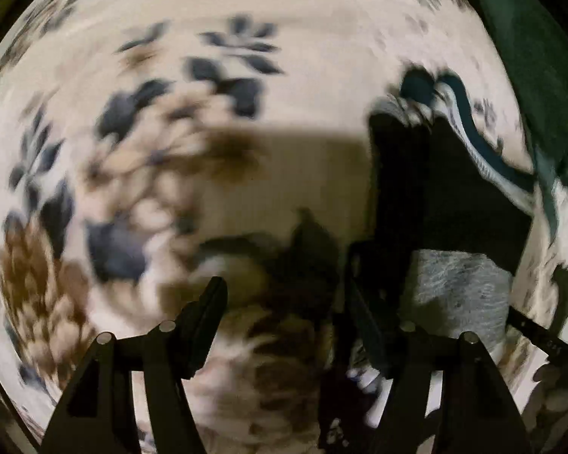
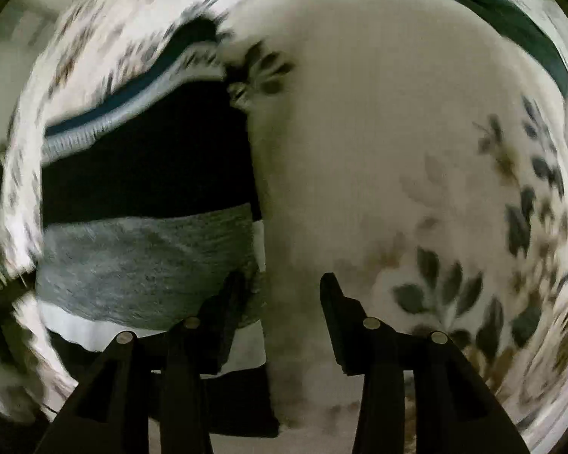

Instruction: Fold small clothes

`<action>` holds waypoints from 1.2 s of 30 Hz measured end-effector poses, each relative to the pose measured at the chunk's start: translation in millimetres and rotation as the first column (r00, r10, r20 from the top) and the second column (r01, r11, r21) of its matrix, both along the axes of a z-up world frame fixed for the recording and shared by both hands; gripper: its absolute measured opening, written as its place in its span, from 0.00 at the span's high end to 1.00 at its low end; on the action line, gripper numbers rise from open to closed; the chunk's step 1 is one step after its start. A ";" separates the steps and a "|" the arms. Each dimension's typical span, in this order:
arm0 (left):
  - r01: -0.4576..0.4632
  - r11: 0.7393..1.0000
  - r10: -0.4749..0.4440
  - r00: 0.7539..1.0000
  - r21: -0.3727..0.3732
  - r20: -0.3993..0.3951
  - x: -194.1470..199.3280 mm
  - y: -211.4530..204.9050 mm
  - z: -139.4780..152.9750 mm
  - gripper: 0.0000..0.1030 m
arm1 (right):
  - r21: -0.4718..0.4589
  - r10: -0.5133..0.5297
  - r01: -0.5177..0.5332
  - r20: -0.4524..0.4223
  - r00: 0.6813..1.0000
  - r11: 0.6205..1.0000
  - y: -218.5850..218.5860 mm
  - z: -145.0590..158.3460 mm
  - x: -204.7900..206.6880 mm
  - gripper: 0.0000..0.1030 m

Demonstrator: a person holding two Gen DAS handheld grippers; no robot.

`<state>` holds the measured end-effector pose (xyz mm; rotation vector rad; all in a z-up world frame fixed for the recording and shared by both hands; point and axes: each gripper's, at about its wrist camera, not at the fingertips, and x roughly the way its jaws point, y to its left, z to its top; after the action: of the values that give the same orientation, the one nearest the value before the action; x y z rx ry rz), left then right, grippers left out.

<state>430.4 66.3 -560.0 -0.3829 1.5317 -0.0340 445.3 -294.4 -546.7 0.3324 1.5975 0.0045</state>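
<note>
A small folded garment with black, grey and white bands lies flat on the floral bedsheet (image 1: pixel 303 19). In the left wrist view the folded garment (image 1: pixel 443 196) is at the right, and my left gripper (image 1: pixel 286 302) stands open over the sheet just left of its edge, nothing between the fingers. In the right wrist view the folded garment (image 2: pixel 147 178) fills the left side. My right gripper (image 2: pixel 280 299) is open above its right edge; the left finger (image 2: pixel 227 310) hangs over the grey band, the other over bare bedsheet (image 2: pixel 378 132). Both views are blurred.
A teal and pale grey ribbed cloth (image 1: pixel 477 143) (image 2: pixel 106 125) lies along the far side of the garment. A dark green fabric (image 1: pixel 530 56) (image 2: pixel 511 11) covers the far right corner. A dark bar (image 1: pixel 541 336) crosses the lower right of the left wrist view.
</note>
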 end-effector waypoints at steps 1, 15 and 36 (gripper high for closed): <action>-0.021 0.999 0.021 1.000 -0.032 0.011 -4.9 7.8 6.7 0.39 | 0.018 -0.031 0.031 0.010 0.999 0.999 -6.3 8.2 -3.5 0.58; -0.202 0.764 0.200 0.977 -0.613 -0.073 -113.5 -7.4 39.1 0.20 | 0.299 -0.191 0.192 -0.031 0.981 0.935 -35.6 98.4 -58.5 0.29; -0.528 0.617 0.590 0.801 -0.583 -0.101 -125.6 -39.0 -38.8 0.20 | 0.451 0.039 -0.005 -0.065 0.997 0.892 25.4 -63.2 118.6 0.25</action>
<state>304.7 27.3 -598.8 -1.3447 1.2072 -0.0339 563.9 -269.0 -609.8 0.6822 1.6631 0.3919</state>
